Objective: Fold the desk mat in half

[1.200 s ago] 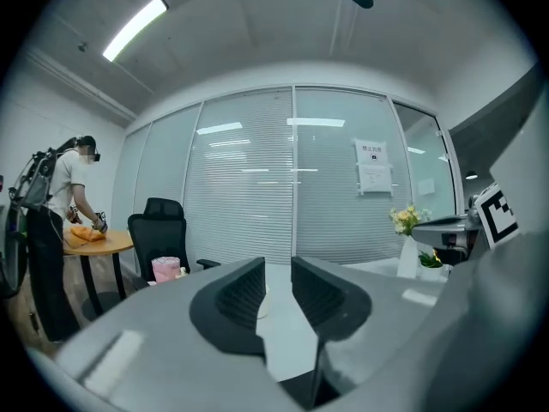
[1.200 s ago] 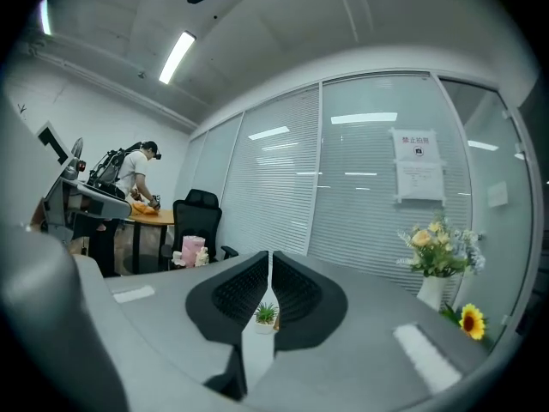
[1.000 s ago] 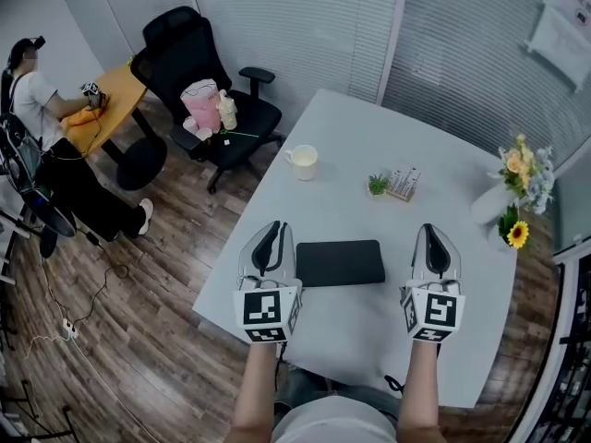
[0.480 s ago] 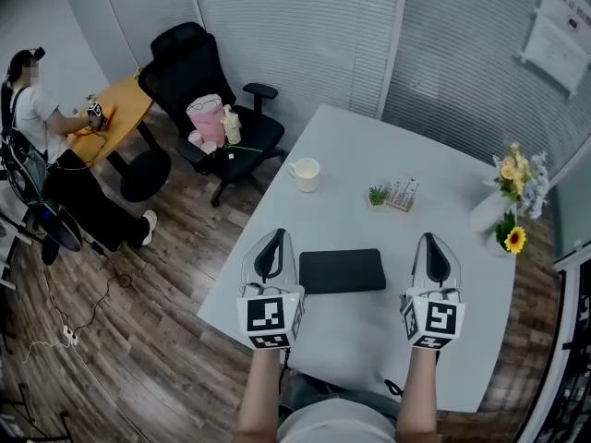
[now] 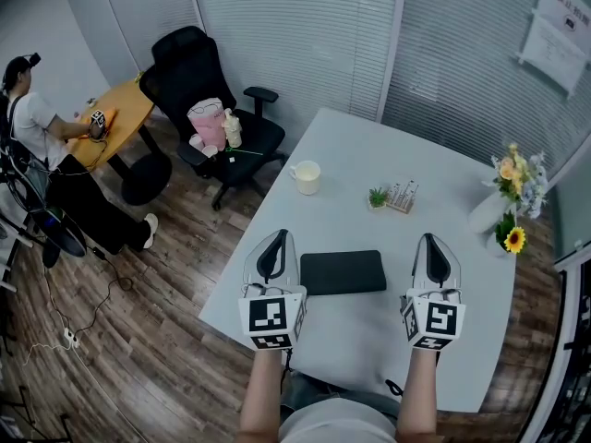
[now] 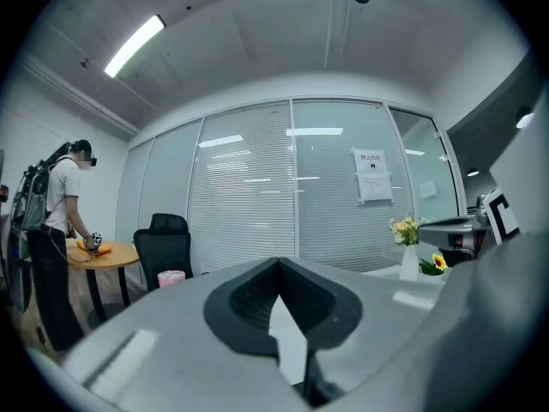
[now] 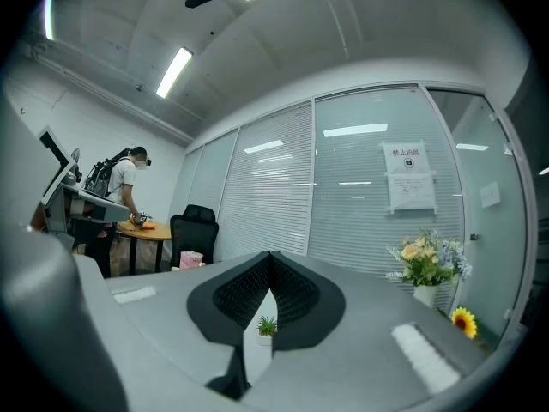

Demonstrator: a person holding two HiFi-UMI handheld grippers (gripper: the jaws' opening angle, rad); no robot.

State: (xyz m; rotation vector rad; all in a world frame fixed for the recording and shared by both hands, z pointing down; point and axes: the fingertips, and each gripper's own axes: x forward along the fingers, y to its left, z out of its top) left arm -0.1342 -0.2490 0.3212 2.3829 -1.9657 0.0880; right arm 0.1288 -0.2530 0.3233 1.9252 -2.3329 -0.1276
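Note:
The black desk mat (image 5: pixel 343 272) lies on the white table (image 5: pixel 369 155) as a small dark rectangle, looking folded over. My left gripper (image 5: pixel 274 238) hovers just off its left end and my right gripper (image 5: pixel 433 241) stands a little to the right of its right end. Neither touches the mat. In the left gripper view the left gripper (image 6: pixel 277 264) has its jaws meeting at the tip with nothing between them. The right gripper (image 7: pixel 271 257) shows the same in its own view. The mat is hidden in both gripper views.
A white mug (image 5: pixel 306 175), a small potted plant (image 5: pixel 377 194) and a card holder (image 5: pixel 404 189) sit farther back on the table. A vase of flowers (image 5: pixel 510 201) stands at the right edge. A black office chair (image 5: pixel 208 90) and a person (image 5: pixel 37 127) are at the left.
The head camera has shifted slightly, so the scene sits a bit differently. Both grippers stay on either side of the mat, and the mat has not moved.

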